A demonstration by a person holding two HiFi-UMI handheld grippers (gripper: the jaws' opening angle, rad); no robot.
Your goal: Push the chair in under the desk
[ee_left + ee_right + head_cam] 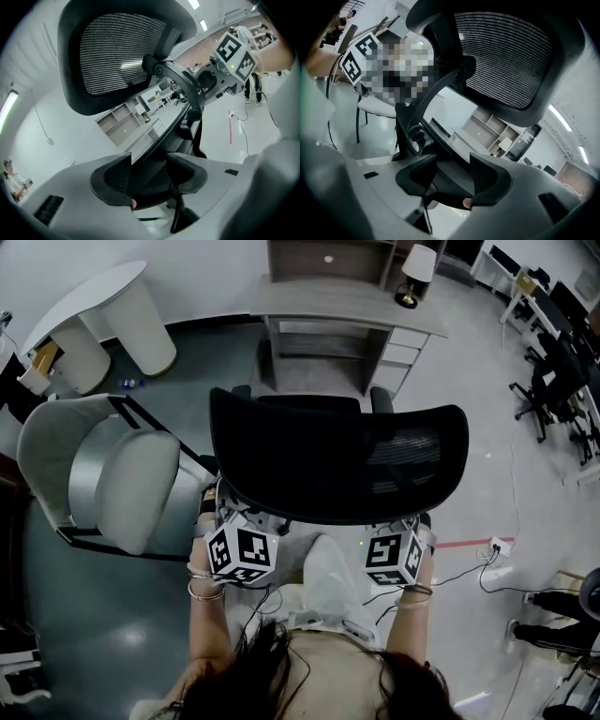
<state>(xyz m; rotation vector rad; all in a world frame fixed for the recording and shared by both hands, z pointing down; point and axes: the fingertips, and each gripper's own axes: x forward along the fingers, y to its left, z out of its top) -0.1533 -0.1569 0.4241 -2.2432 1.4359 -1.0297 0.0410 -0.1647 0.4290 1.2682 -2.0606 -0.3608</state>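
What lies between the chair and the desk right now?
No object, as the head view shows: the chair faces the opening of the desk, and nothing stands in the gap between them.

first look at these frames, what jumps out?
A black mesh chair fills the middle of the head view, its back toward the person and the grey desk just beyond it. The left tool and right tool each clamp the chair's back frame low down, one on either side. A pale armchair stands to the chair's left.
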